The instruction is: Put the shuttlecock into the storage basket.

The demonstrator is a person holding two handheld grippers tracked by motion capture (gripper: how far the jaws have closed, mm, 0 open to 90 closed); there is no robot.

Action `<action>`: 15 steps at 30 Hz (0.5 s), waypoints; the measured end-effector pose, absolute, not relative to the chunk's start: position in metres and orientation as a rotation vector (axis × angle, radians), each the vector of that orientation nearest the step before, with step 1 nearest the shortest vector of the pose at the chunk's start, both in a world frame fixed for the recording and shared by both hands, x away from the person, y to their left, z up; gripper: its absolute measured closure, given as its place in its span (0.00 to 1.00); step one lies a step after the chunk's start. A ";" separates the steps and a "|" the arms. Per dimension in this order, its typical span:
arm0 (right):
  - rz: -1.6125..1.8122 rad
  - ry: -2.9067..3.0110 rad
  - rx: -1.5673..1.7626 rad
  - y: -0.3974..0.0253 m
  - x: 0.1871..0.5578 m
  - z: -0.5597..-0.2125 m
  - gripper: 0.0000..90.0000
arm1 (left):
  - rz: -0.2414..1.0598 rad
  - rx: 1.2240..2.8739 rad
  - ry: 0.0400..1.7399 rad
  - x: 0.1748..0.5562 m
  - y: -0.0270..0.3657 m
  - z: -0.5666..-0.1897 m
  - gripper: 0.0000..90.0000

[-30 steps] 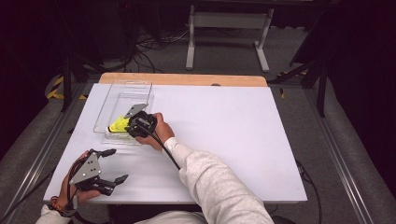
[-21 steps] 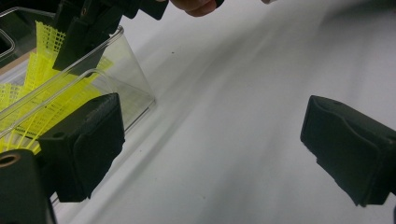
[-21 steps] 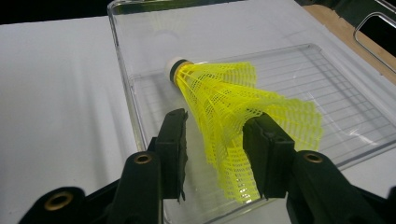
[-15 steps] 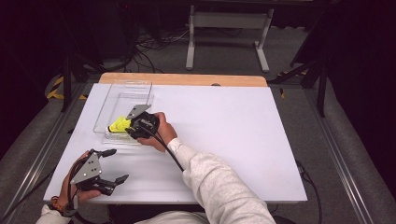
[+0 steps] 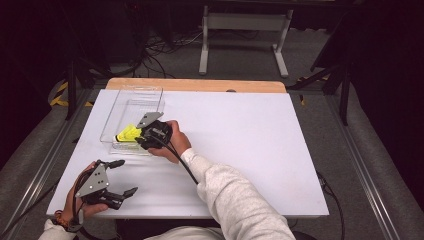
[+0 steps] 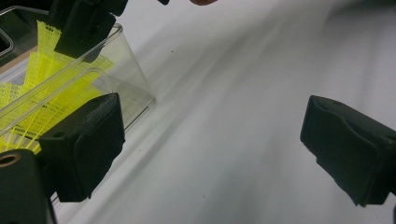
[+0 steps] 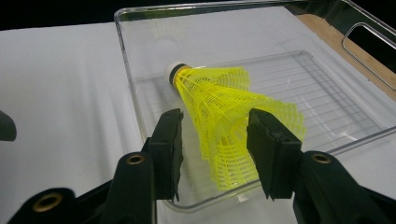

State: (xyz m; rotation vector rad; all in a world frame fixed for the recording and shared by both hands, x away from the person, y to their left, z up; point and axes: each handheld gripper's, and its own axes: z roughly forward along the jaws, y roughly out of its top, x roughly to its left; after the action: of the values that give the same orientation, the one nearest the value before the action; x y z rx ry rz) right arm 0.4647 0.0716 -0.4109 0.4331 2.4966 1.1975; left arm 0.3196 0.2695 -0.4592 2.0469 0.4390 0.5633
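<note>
A yellow mesh shuttlecock with a white cork tip hangs tilted in the near end of a clear plastic tray, cork pointing down and away. My right gripper is shut on its crumpled skirt, one jaw on each side. From above, the right gripper sits at the tray's near right corner with the shuttlecock poking out to its left. My left gripper rests open at the table's front left. In the left gripper view the jaws of the left gripper stand wide apart over bare table, beside the tray.
The white table top stretches wide to the right of the tray, with a wooden strip along its far edge. A metal stand and cables lie on the floor beyond. The right gripper's cable trails along the sleeve.
</note>
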 end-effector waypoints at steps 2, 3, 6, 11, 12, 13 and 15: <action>1.199 2.494 0.433 0.070 0.464 -0.411 0.63 | 0.564 2.047 0.438 0.320 0.269 -0.459 0.08; 1.202 2.496 0.437 0.070 0.464 -0.410 0.63 | 0.564 2.048 0.438 0.319 0.269 -0.459 0.08; 1.198 2.494 0.435 0.068 0.464 -0.410 0.63 | 0.564 2.047 0.439 0.320 0.269 -0.459 0.08; 1.209 2.487 0.429 0.066 0.462 -0.409 0.62 | 0.563 2.048 0.440 0.320 0.269 -0.459 0.08; 1.211 2.486 0.429 0.065 0.462 -0.408 0.63 | 0.564 2.049 0.438 0.320 0.269 -0.459 0.08; 1.214 2.485 0.429 0.065 0.461 -0.408 0.63 | 0.564 2.049 0.439 0.320 0.269 -0.459 0.08; 1.219 2.482 0.427 0.064 0.461 -0.407 0.62 | 0.562 2.048 0.440 0.320 0.269 -0.459 0.08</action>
State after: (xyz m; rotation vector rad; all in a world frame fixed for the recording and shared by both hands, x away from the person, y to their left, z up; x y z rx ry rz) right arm 0.4606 0.0637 -0.4073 0.4273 2.4816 1.2189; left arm 0.3199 0.2693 -0.4595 2.0475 0.4402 0.5625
